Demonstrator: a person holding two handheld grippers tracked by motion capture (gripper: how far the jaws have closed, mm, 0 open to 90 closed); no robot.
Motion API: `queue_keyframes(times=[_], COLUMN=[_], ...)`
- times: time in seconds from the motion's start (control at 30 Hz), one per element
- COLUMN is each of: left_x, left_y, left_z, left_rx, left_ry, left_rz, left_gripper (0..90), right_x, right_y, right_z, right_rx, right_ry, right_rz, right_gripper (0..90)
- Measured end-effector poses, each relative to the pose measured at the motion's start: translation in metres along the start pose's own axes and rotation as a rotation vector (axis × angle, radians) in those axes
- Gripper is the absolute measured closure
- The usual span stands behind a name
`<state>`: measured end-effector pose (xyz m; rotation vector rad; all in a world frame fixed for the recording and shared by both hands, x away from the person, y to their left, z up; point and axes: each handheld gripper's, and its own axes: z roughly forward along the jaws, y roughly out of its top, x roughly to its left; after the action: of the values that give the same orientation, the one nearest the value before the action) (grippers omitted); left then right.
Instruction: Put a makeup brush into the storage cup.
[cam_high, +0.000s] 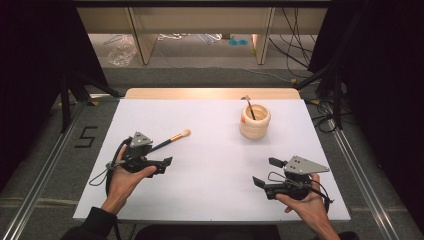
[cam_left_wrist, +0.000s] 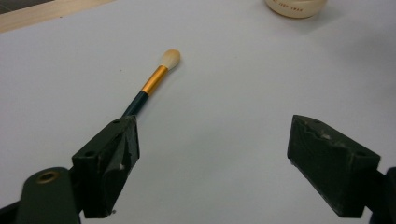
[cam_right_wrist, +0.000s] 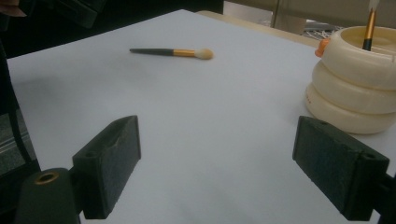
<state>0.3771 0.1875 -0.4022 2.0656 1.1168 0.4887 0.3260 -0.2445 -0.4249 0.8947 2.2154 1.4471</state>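
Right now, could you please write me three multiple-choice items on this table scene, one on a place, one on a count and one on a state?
1. Where does the loose makeup brush lie?
A. Flat on the white table, near the left gripper
B. Inside the cream holder
C. On the floor

2. How many brushes are there in all?
A. One
B. Two
C. Four

3. How do the jaws of the left gripper stand?
A. Shut on the brush
B. Shut on nothing
C. Open, holding nothing

Answers:
1. A: the high view shows it flat on the table, its handle end running toward that gripper.
2. B: one lies on the table and a second brush stands in the cream holder.
3. C: the left gripper view shows a wide gap between the jaws, with the brush lying beyond one of them.
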Motion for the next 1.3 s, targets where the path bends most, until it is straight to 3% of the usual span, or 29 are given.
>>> queue_keyframes(times=[0.03, 0.17, 0.2, 0.27, 0.3, 0.37, 0.57, 0.8, 0.93, 0.97, 1.3], left_x=[0.0, 0.008, 0.011, 0.015, 0.019, 0.024, 0.036, 0.043, 0.048, 0.048, 0.059], left_y=[0.001, 0.006, 0.008, 0.01, 0.012, 0.015, 0.025, 0.034, 0.033, 0.032, 0.038], left_z=[0.003, 0.01, 0.012, 0.016, 0.016, 0.02, 0.032, 0.049, 0.061, 0.064, 0.077], left_rx=[-0.011, 0.023, 0.027, 0.026, 0.054, 0.064, 0.088, 0.115, 0.158, 0.138, 0.197], left_ry=[0.007, 0.014, 0.019, 0.015, 0.01, 0.017, 0.021, 0.026, 0.029, 0.033, 0.037], left_rz=[-0.017, -0.004, -0.007, -0.024, -0.006, -0.002, -0.019, -0.01, 0.001, -0.003, 0.019], left_gripper=[16.4, 18.5, 18.4, 18.5, 18.4, 18.5, 19.1, 21.2, 21.4, 21.5, 24.6], right_x=[0.0, 0.0, 0.0, 0.0, 0.0, 0.0, 0.0, -0.001, 0.0, 0.0, 0.0], right_y=[0.0, 0.0, 0.0, 0.0, 0.0, 0.0, -0.001, -0.001, -0.001, -0.001, -0.001], right_z=[0.0, -0.001, 0.0, 0.0, 0.0, 0.0, 0.0, 0.0, 0.0, 0.0, 0.0], right_rx=[0.0, 0.012, -0.005, 0.013, 0.002, 0.001, 0.002, 0.006, 0.009, 0.01, 0.011], right_ry=[0.0, -0.01, -0.012, 0.0, -0.01, -0.011, -0.01, -0.01, -0.002, -0.003, 0.002], right_rz=[0.0, -0.004, -0.019, -0.01, -0.018, -0.018, -0.016, -0.018, -0.018, -0.019, -0.014], right_gripper=[16.3, 16.3, 16.3, 16.3, 16.3, 16.3, 16.3, 16.3, 16.3, 16.3, 16.3])
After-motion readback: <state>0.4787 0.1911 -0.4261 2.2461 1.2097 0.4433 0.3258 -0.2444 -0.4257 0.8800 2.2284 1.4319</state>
